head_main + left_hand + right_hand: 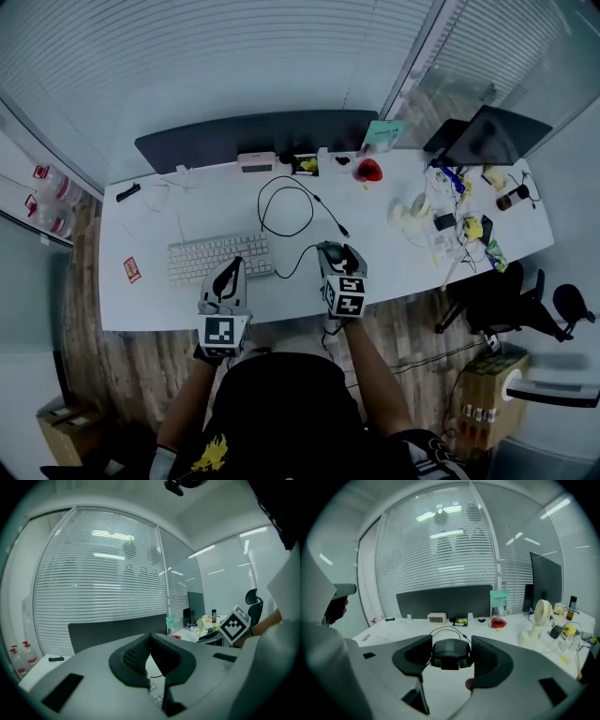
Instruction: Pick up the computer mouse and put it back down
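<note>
A black wired computer mouse (450, 653) sits between the pads of my right gripper (450, 661), which is shut on its two sides and holds it over the front part of the white desk (150, 300). In the head view the mouse (335, 253) shows just ahead of the right gripper (336, 258), with its black cable (292, 265) trailing left and back towards a loop. My left gripper (228, 274) hovers over the near edge of the white keyboard (211, 255). Its jaws (151, 656) are shut with nothing between them.
At the desk's back edge stand a dark monitor (253, 136), a small clock (256, 160) and a red object (368, 170). A small fan (412, 208), bottles and clutter fill the right end. An office chair (511, 295) and a cardboard box (487, 384) stand on the floor at right.
</note>
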`<state>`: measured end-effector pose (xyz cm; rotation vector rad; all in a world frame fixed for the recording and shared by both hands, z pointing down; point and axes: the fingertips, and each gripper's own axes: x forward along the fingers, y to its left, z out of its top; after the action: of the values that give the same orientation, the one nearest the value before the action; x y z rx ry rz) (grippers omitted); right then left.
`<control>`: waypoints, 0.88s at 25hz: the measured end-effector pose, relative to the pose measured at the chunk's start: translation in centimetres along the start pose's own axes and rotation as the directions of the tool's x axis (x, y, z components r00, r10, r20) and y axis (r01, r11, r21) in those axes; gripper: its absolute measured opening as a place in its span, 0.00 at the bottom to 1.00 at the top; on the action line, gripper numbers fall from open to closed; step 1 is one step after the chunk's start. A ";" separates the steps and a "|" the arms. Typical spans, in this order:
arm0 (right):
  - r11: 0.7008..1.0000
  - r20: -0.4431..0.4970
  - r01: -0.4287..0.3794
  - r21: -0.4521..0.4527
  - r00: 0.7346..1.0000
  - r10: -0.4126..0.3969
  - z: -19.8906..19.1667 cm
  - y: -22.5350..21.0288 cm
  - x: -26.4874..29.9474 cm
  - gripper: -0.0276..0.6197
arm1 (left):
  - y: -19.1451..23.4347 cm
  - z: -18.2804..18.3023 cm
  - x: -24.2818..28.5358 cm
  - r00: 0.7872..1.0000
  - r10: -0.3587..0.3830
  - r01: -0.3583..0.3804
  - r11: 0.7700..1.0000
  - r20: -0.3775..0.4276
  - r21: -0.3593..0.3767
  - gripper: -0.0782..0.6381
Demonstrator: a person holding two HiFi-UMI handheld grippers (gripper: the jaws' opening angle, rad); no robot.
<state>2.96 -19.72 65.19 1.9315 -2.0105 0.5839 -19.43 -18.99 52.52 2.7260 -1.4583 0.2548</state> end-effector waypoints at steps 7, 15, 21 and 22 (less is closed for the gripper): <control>0.998 0.147 -0.024 -0.050 0.989 0.031 6.1 1.2 -3.2 0.47 | 1.1 1.8 -1.1 0.999 0.032 -0.031 0.998 -0.013 0.058 0.13; 0.993 0.287 -0.030 -0.117 0.956 0.063 12.8 2.7 -6.5 0.47 | 1.5 5.0 -1.9 0.998 0.035 -0.040 0.996 0.056 0.081 0.13; 0.987 0.386 -0.032 -0.159 0.918 0.091 17.4 3.9 -9.3 0.47 | 1.7 8.1 -2.0 0.995 0.037 -0.044 0.996 0.096 0.078 0.13; 0.987 0.398 -0.033 -0.160 0.912 0.095 18.1 4.1 -9.9 0.47 | 1.7 8.4 -2.2 0.995 0.036 -0.043 0.996 0.094 0.075 0.13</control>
<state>0.70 -19.64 44.28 2.0261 -2.2898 0.0350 -20.94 -19.07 43.78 2.8070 -1.5589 0.1931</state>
